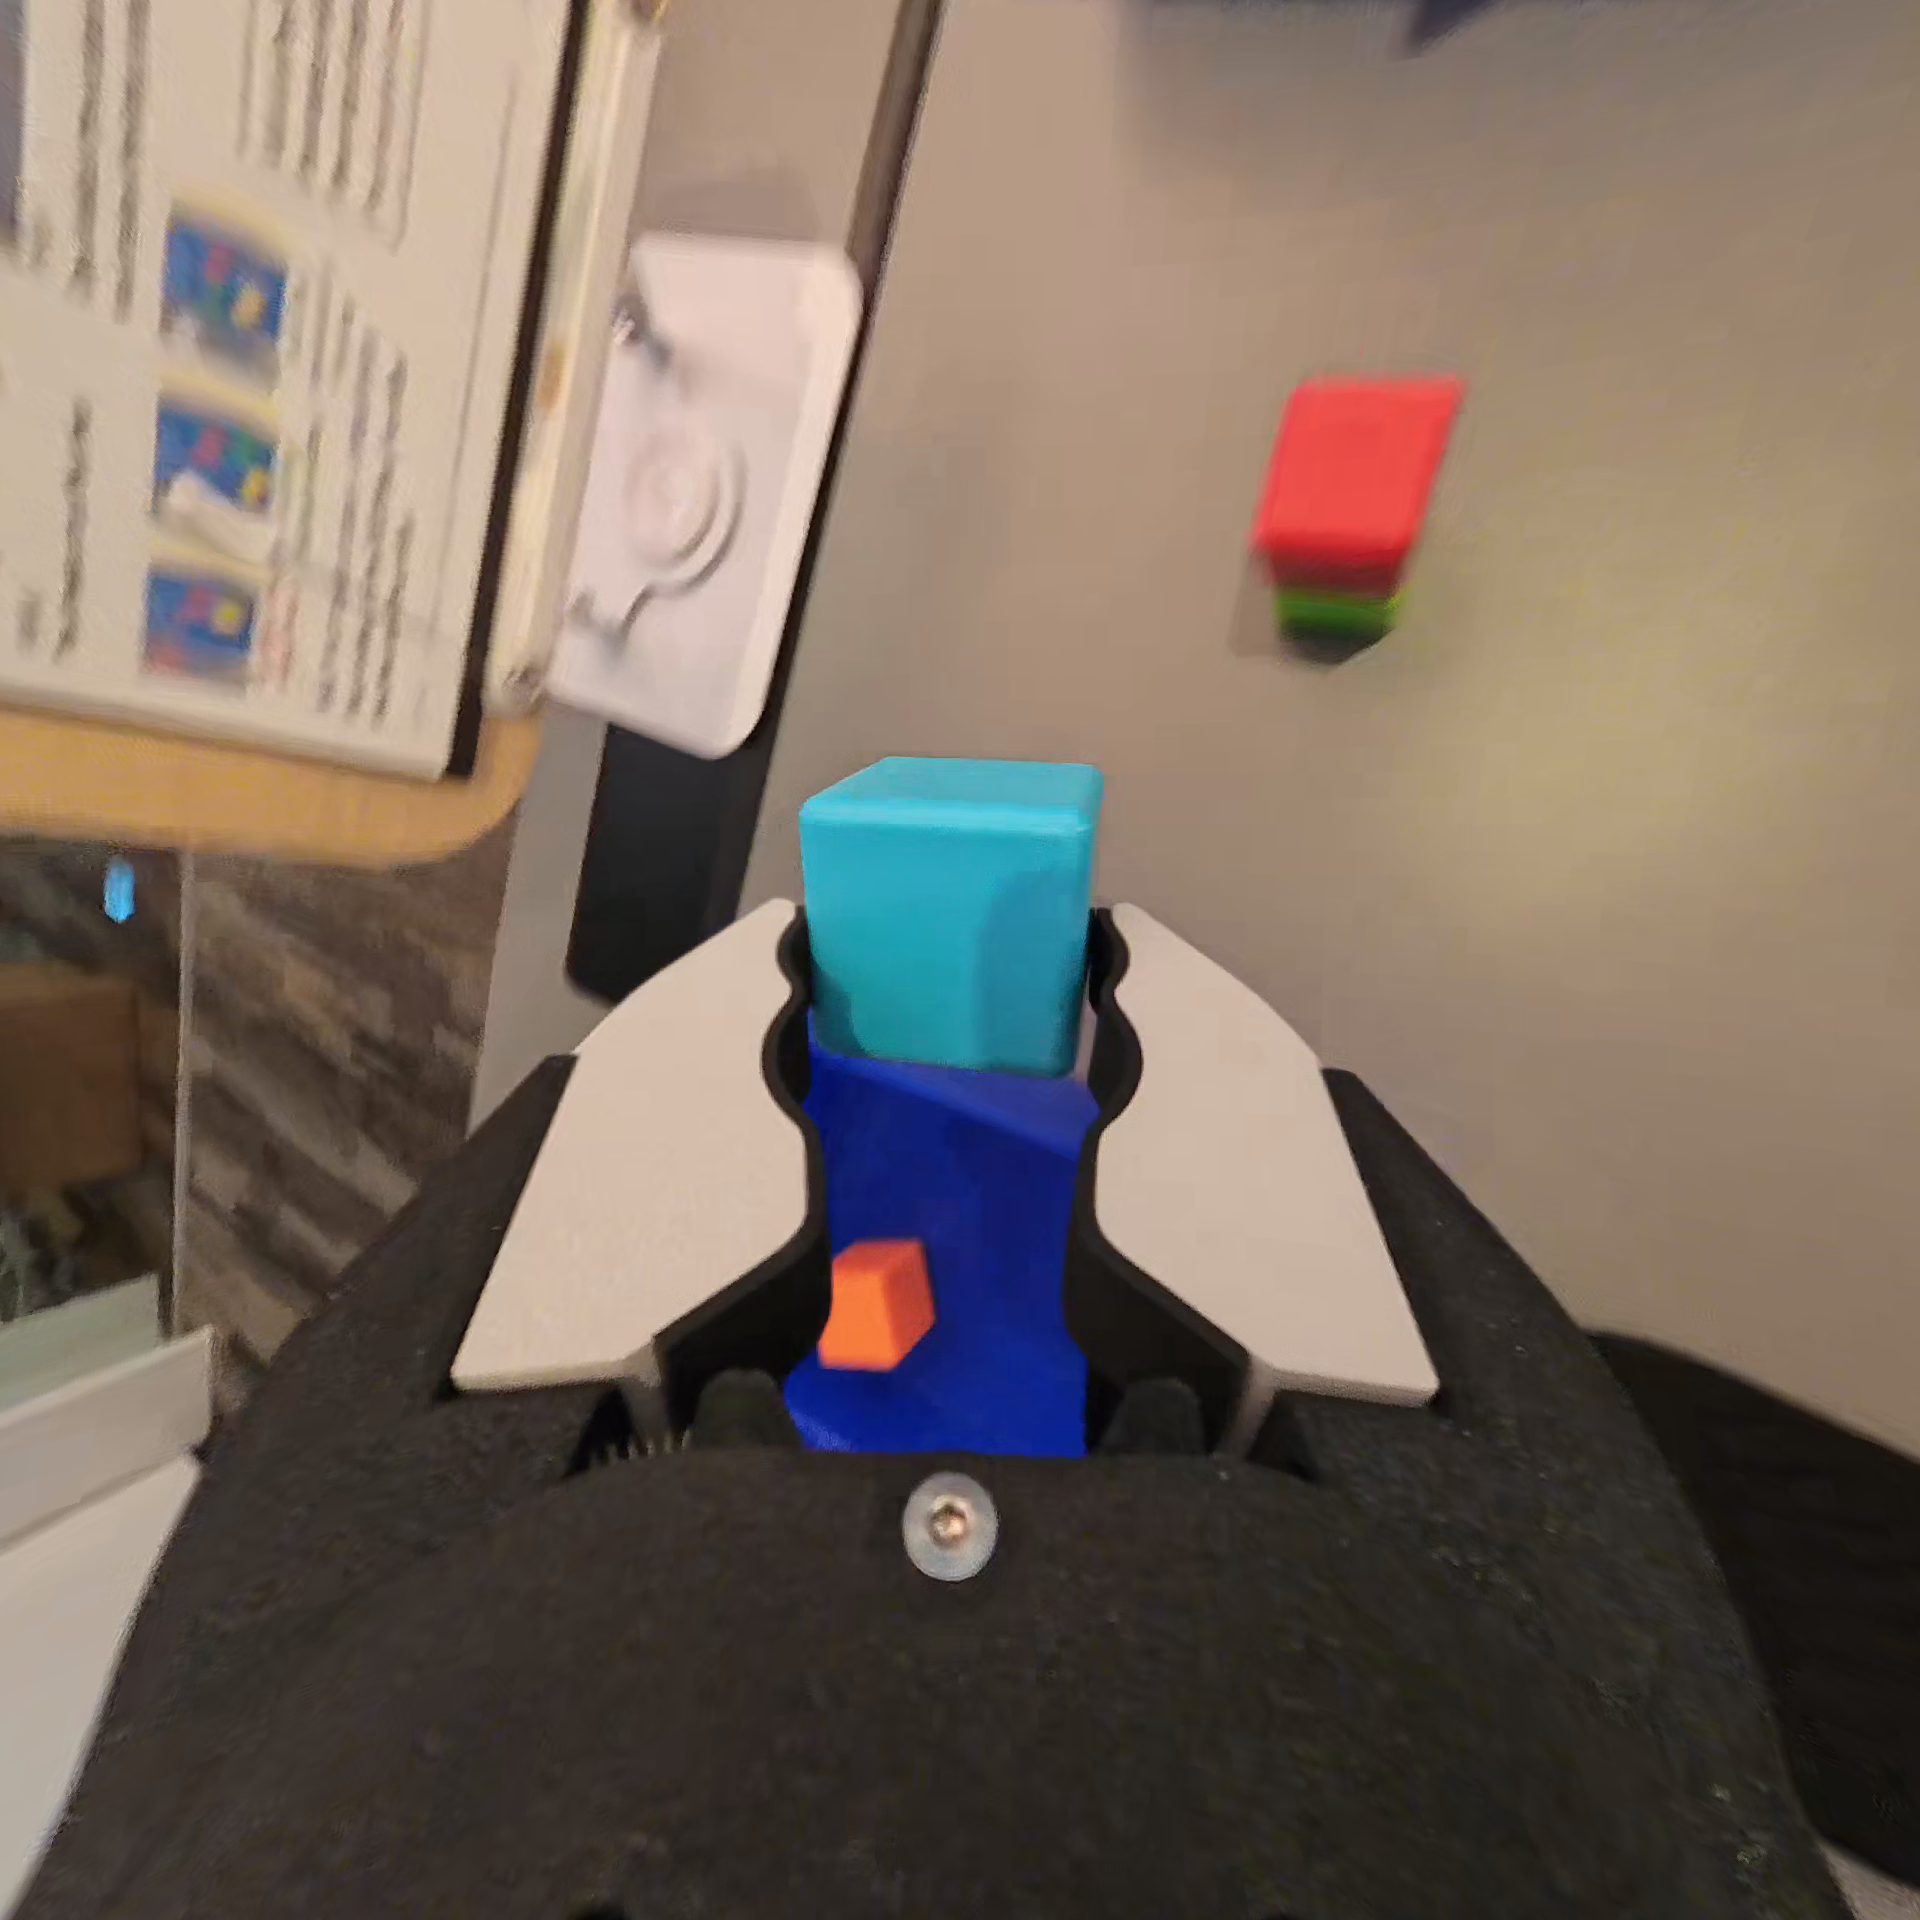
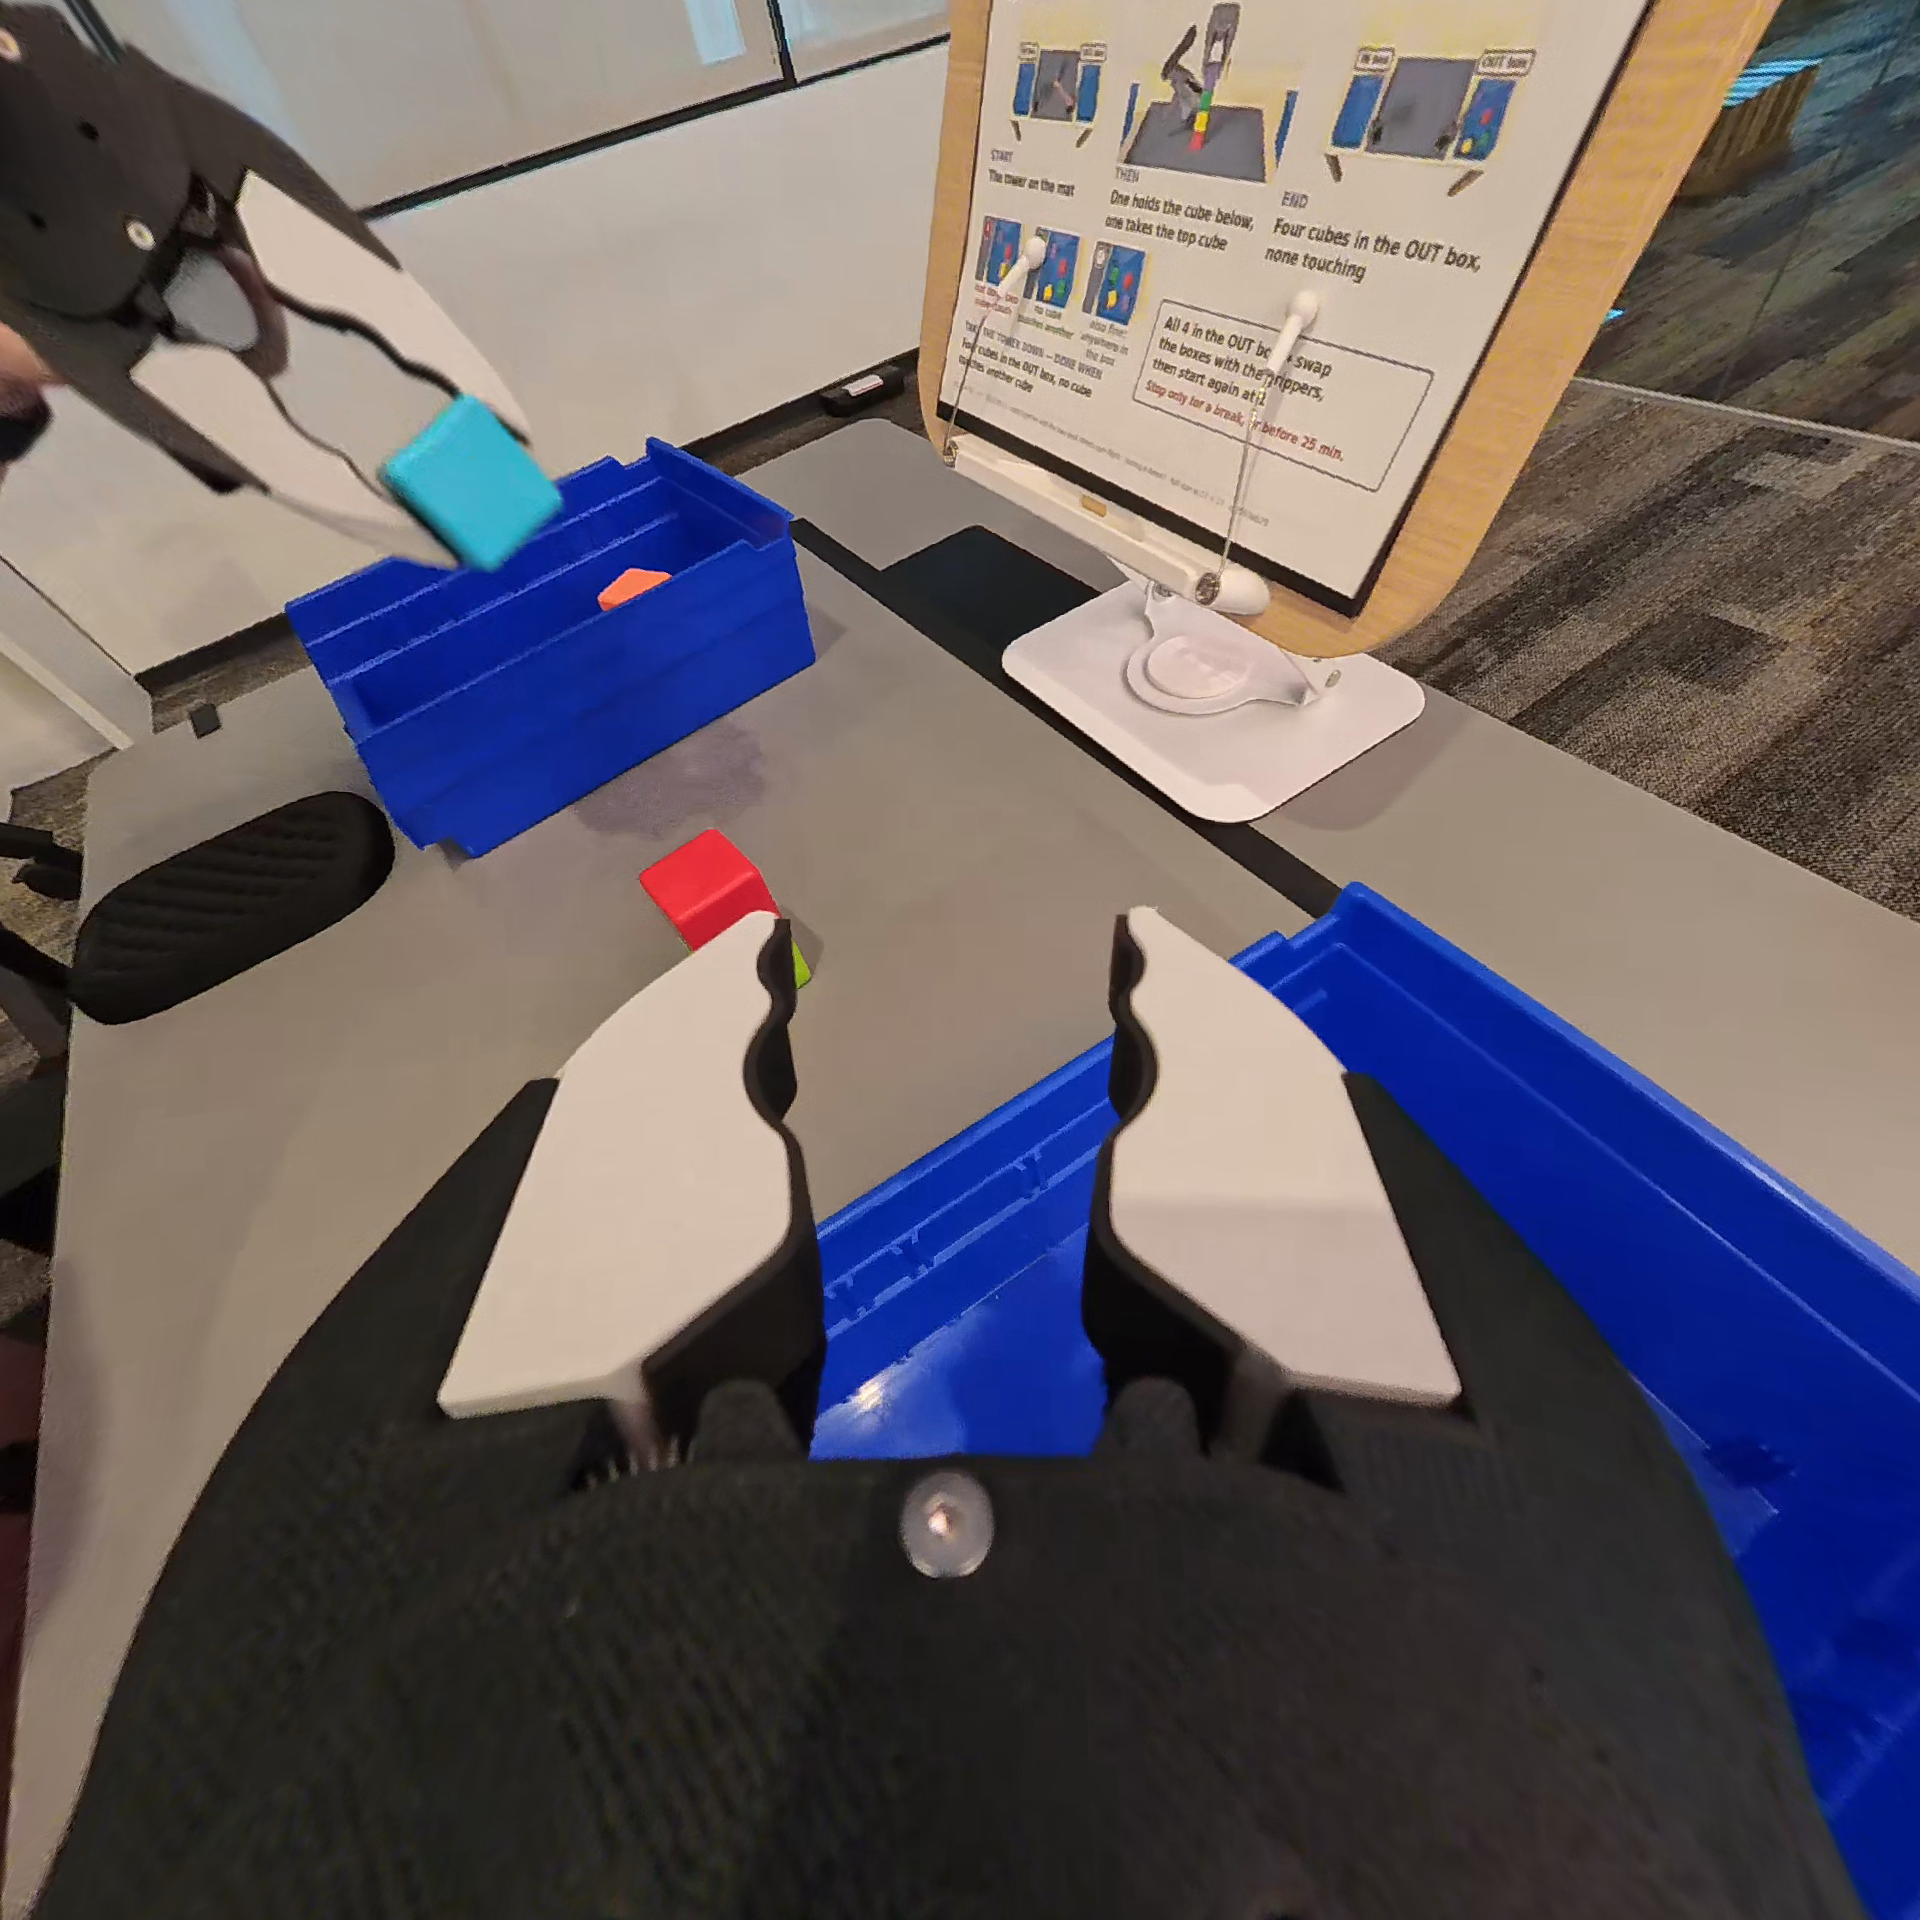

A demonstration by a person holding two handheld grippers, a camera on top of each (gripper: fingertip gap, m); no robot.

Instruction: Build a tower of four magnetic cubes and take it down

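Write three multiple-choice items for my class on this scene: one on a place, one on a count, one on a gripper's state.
1. Where is the orange cube?
A. In the far blue bin
B. On the table
C. In the right gripper

2. How many cubes are stacked on the table?
A. One
B. Two
C. Four

3. What is the left gripper doing?
A. Open and empty
B. Shut on the teal cube
C. Shut on the red cube

Answers: A, the orange cube lies inside the bin; B, the red cube sits on the green cube; B, the fingers press the teal cube's sides.
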